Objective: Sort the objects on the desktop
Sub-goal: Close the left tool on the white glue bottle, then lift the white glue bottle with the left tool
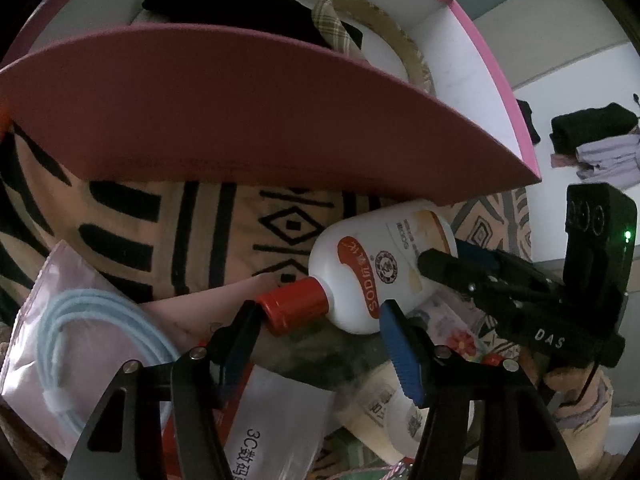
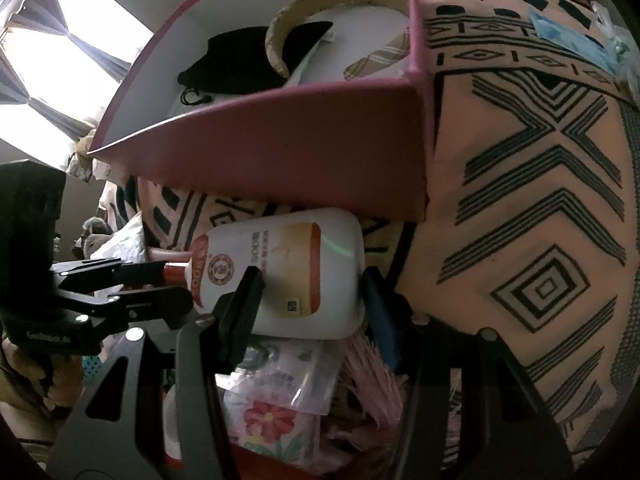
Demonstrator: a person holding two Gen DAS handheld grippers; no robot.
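Plastic, white and smooth, is what we must deal with: the white bottle (image 1: 380,264) with its red cap (image 1: 294,306) lies on its side above a heap of packets, just in front of the pink box (image 1: 240,120). We judge it to be light or half full, stiff enough not to collapse, but slippery on the glossy label, and round, so it can roll away between the pads. The wide body is the safer place to take it; the neck near the cap is narrow and gives a second hold.

Our right gripper (image 2: 312,284) has the body of the bottle between its fingers. Both pads look to be against its sides, so we read this as a grip, with the jaws about half open because the bottle is wide.

Our left gripper (image 1: 320,316) comes at the neck. Its jaws stand on either side of the cap end. In the left wrist view one pad lies at the cap and the other at the shoulder of the bottle, but whether they press we cannot tell.

Both grippers point steeply down toward the cloth-covered bench (image 2: 520,200), one from each side of the bottle.
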